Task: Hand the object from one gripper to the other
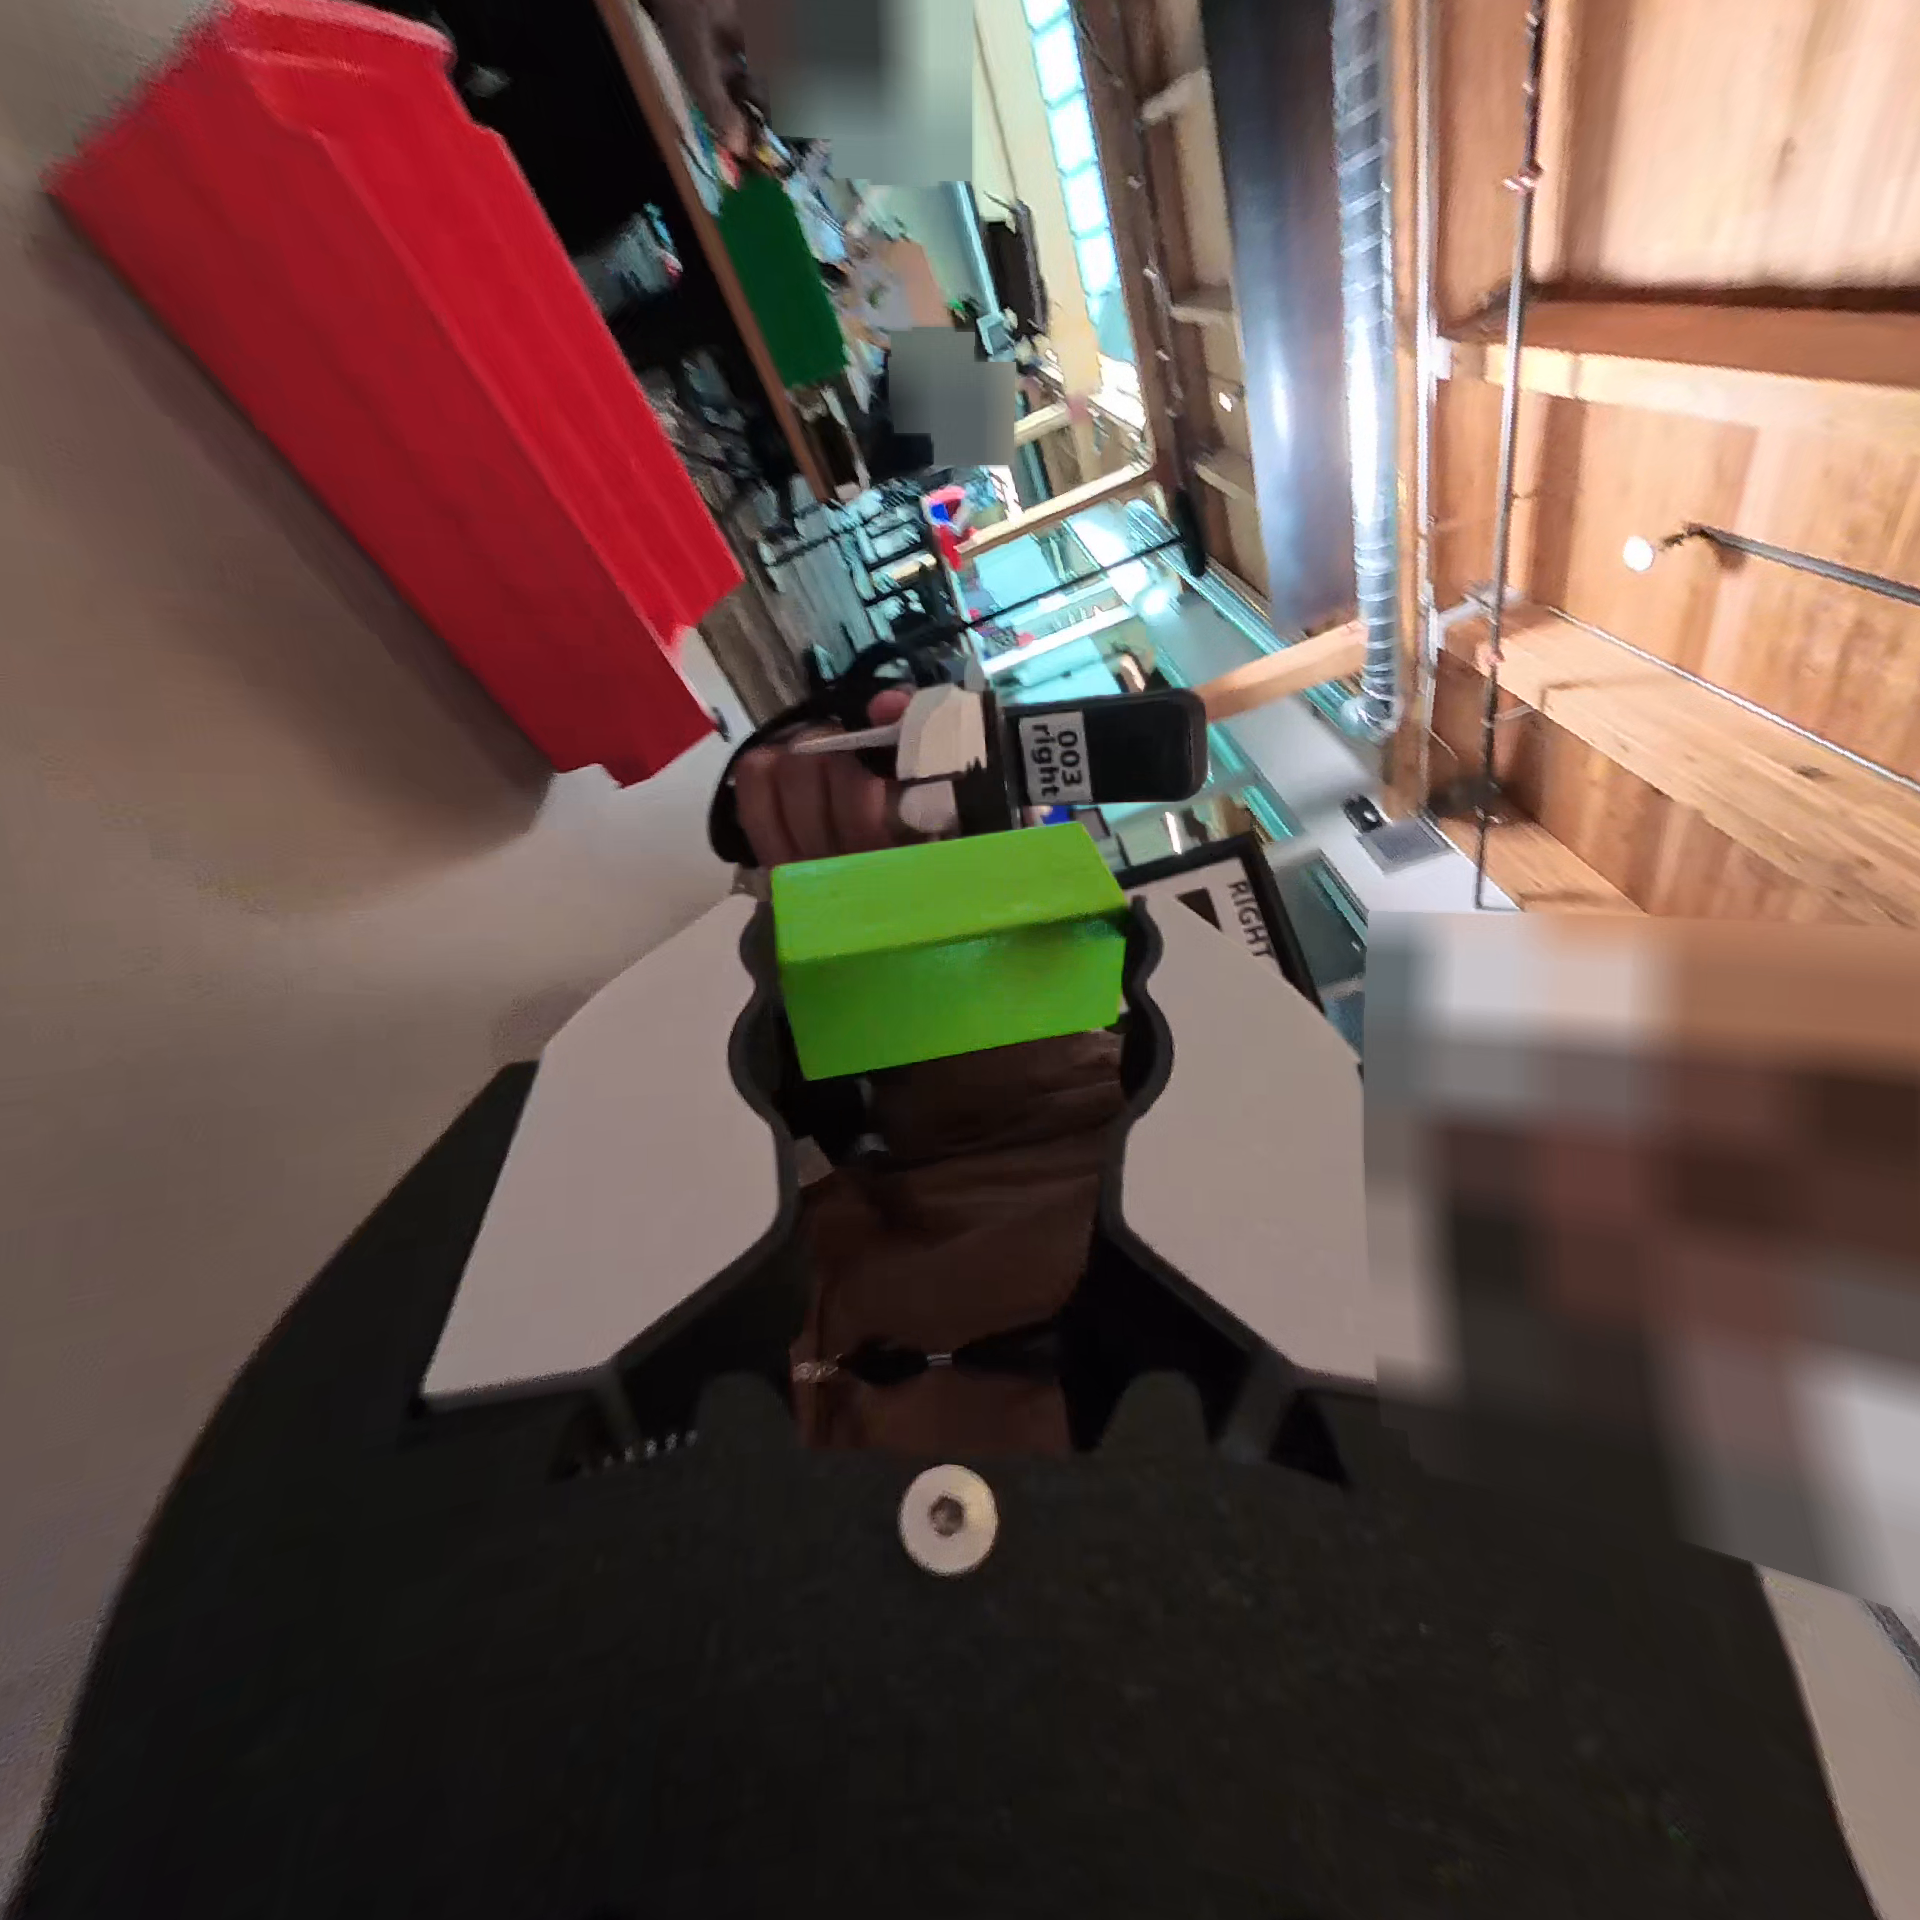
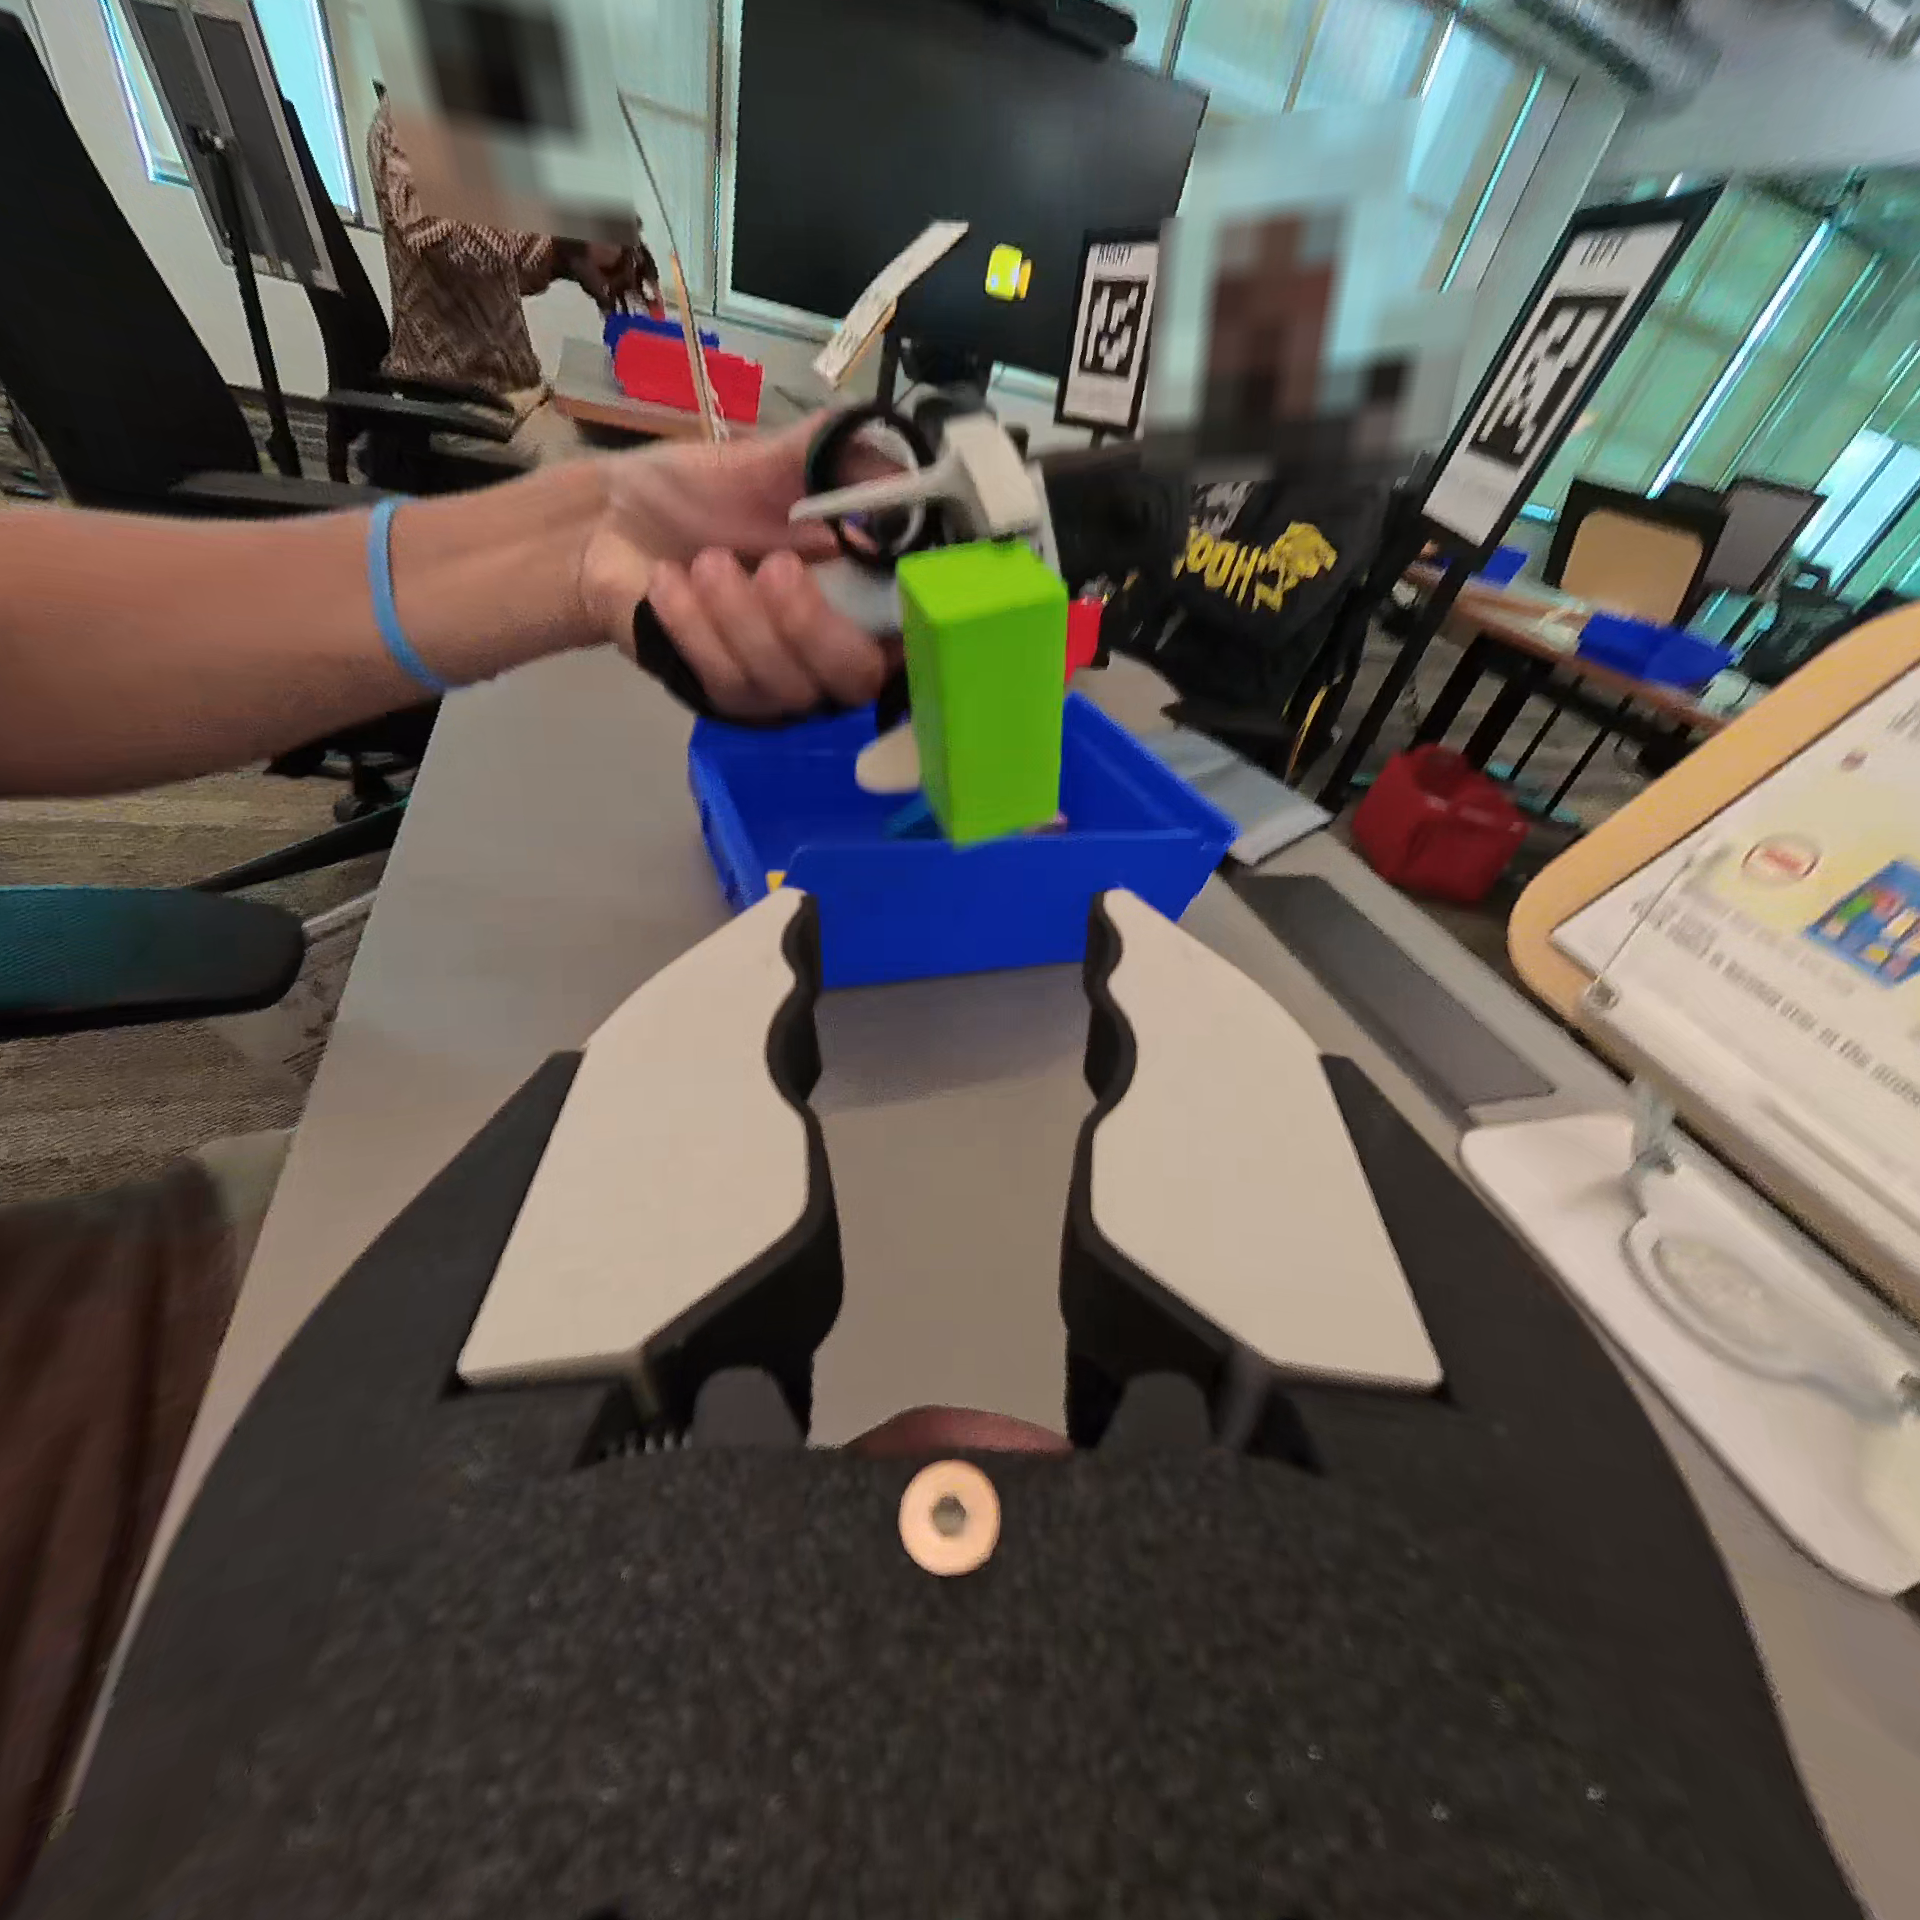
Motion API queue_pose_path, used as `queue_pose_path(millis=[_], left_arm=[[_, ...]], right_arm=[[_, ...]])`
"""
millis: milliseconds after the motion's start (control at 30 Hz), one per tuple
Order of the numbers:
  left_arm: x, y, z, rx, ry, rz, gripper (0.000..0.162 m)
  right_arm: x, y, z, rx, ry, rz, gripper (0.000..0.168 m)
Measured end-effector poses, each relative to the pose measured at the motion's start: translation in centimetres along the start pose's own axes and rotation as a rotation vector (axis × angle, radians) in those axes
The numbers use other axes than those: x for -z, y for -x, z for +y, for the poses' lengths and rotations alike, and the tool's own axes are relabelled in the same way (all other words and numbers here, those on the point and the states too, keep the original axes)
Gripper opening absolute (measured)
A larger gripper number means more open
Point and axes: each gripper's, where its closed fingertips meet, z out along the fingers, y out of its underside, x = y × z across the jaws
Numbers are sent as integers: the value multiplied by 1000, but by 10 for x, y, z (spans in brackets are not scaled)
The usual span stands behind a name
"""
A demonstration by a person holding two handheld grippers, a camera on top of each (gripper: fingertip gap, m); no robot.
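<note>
Left claw point(image 1: 945, 987) clamps the green block point(image 1: 951, 951); right claw point(image 2: 948, 997) gapes empty.

Each of your hand-held grippers, the left point(image 1: 948, 951) and the right point(image 2: 948, 971), has pale grey fingers with wavy black inner edges, a textured black body and one silver screw behind them; you wear a blue wristband point(image 2: 393, 594).

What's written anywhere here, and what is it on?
I don't repeat writing; these things bear it:
White sticker behind the block: legible.
Marker boards: headings blurred.
Black cloth: yellow lettering, partly hidden.
Sheet on a stand: too blurred.
</note>
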Motion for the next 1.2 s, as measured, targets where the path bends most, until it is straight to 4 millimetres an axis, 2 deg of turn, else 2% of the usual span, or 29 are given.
queue_pose_path(millis=[67, 167, 200, 233, 267, 367, 467, 500, 567, 667, 700, 767, 800, 867, 900, 967, 1033, 1100, 1133, 1200], left_arm=[[-28, -1, 0, 2, 46, 39, 64], [-62, 2, 4, 25, 106, 82, 64], [-71, 2, 5, 31, 120, 93, 64], [-79, 3, 5, 42, 125, 105, 64], [-85, 4, 3, 57, 118, 117, 64], [-95, 4, 0, 103, 74, 177, 61], [-89, -13, 6, 123, 4, 313, 56], [-88, -14, 12, 81, -55, 281, 56], [-91, -13, 40, -94, -173, 113, 56], [-113, -12, 124, -250, -91, 11, 56], [-117, -5, 149, -274, -62, -9, 57], [-118, 25, 187, -356, -13, -116, 57], [-114, 44, 197, -413, -14, -199, 57], [-101, 80, 205, -526, -14, -381, 56], [-95, 90, 206, -567, 2, -453, 56], [-90, 99, 202, -648, 46, -540, 53], [-89, 101, 197, -694, 47, -574, 51], [-92, 103, 201, -689, 72, -554, 51], [-93, 105, 204, -681, 78, -548, 51], [-94, 109, 209, -660, 89, -538, 51]], right_arm=[[-5, -6, -9, 17, -25, 9, 49], [-4, -16, -12, 0, -58, 38, 51], [-3, -18, -10, -16, -57, 35, 48], [-1, -16, -7, -27, -57, 2, 36], [3, -17, -7, -51, -77, -2, 36], [17, -22, -7, -73, -90, 4, 35], [36, -24, -24, -103, -135, 8, 35], [45, -26, -33, -105, -151, 16, 35], [68, -38, -50, -90, -150, 65, 35], [126, -81, -70, -74, -96, 264, 35], [149, -96, -75, -96, -90, 326, 35], [198, -130, -75, -155, -83, 496, 35], [221, -146, -67, -181, -59, 587, 35], [256, -176, -36, -233, 49, 753, 35], [270, -190, -14, -271, 133, 837, 35], [291, -212, 40, -385, 325, 973, 35], [300, -223, 100, -528, 514, 1043, 35], [302, -222, 162, -644, 741, 1048, 35], [301, -220, 188, -678, 833, 1036, 35], [297, -216, 226, -715, 966, 1009, 35]])
